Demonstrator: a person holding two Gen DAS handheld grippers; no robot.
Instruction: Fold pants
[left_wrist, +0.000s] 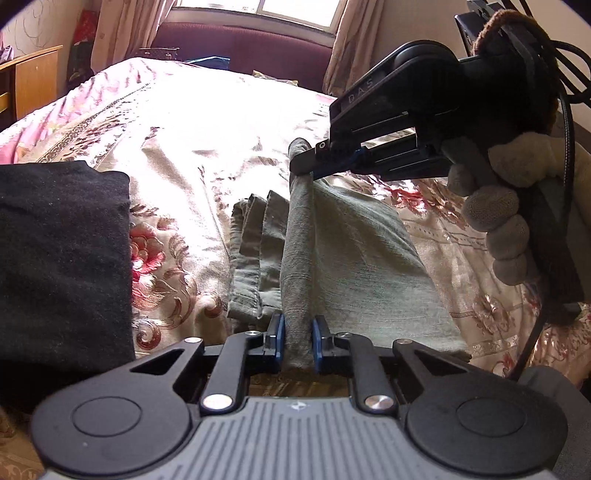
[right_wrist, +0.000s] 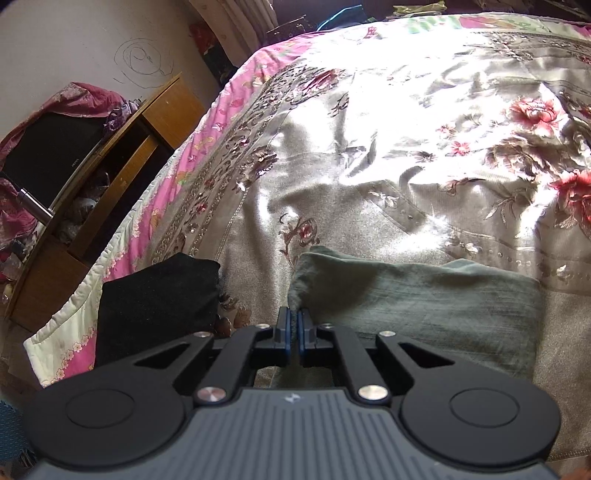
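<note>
Grey-green pants (left_wrist: 354, 251) lie partly folded on the floral bedspread (left_wrist: 177, 122). My left gripper (left_wrist: 298, 341) is shut on a raised fold of the pants at its near end. My right gripper (left_wrist: 306, 158), held by a gloved hand (left_wrist: 502, 206), is shut on the far end of the same fold, so the fold is stretched between the two. In the right wrist view the right gripper (right_wrist: 294, 332) pinches a corner of the pants (right_wrist: 424, 299), which spread to the right on the bedspread (right_wrist: 369, 147).
A folded black garment (left_wrist: 62, 258) lies on the bed to the left of the pants; it also shows in the right wrist view (right_wrist: 159, 299). A wooden cabinet (right_wrist: 110, 177) stands beside the bed. A window and a dark red sofa (left_wrist: 251, 51) are beyond the bed.
</note>
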